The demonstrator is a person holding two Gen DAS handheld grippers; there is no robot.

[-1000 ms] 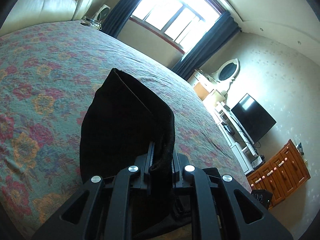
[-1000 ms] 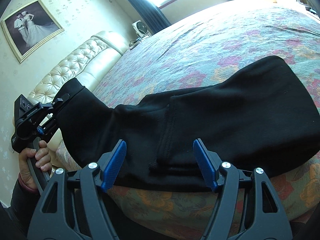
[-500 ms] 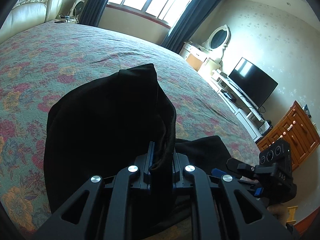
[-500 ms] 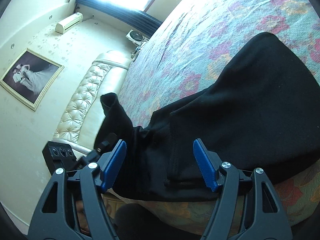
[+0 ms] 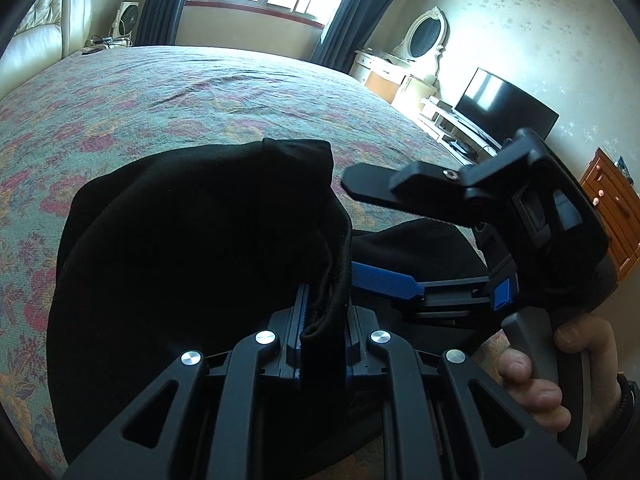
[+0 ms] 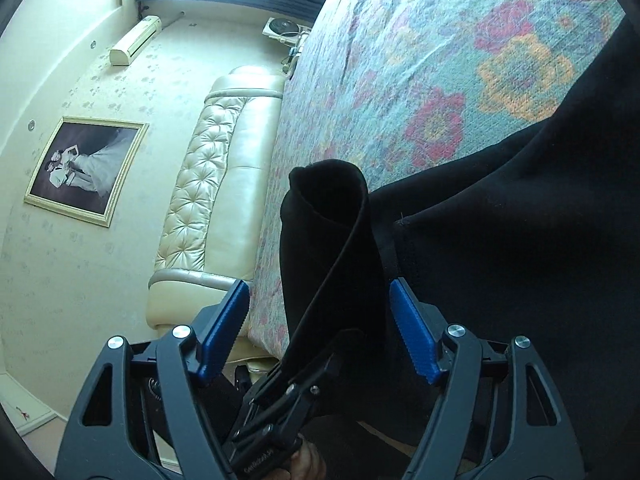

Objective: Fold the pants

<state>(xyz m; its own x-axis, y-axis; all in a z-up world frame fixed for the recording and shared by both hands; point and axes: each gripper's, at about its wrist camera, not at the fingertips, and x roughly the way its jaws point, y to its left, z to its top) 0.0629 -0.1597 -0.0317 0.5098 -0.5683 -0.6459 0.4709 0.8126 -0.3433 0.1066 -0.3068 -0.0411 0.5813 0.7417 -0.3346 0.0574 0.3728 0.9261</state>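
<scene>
Black pants [image 5: 192, 248] hang pinched in your left gripper [image 5: 322, 344] at the bed's [image 5: 200, 96] edge; your right gripper [image 6: 320, 332], jaws just widening, straddles the cloth without touching.

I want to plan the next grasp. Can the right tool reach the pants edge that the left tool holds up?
Probably yes. The right tool is open, and the raised pants edge, pinched by the left tool, already stands between its blue fingers. Nothing blocks it.
</scene>
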